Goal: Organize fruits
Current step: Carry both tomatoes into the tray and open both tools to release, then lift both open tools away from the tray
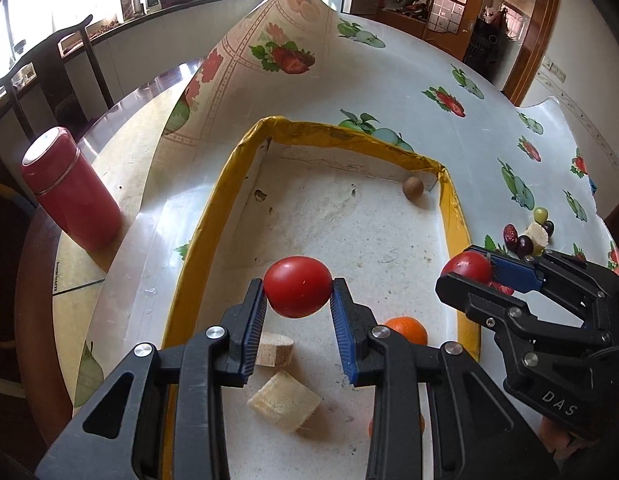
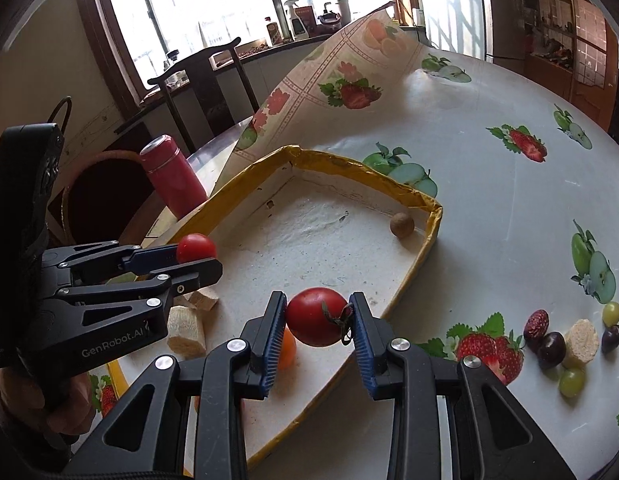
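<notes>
My left gripper is shut on a red tomato and holds it above the yellow-rimmed tray. My right gripper is shut on a second red tomato with a stem, over the tray's right edge. Each gripper shows in the other's view, the right and the left. In the tray lie an orange, two pale banana chunks and a brown round fruit. Grapes, a red date and a banana chunk lie on the tablecloth to the right.
A red thermos stands left of the tray on the bare table. The fruit-print tablecloth curls up behind the tray. A dark wooden chair and a windowsill with bottles are beyond the table.
</notes>
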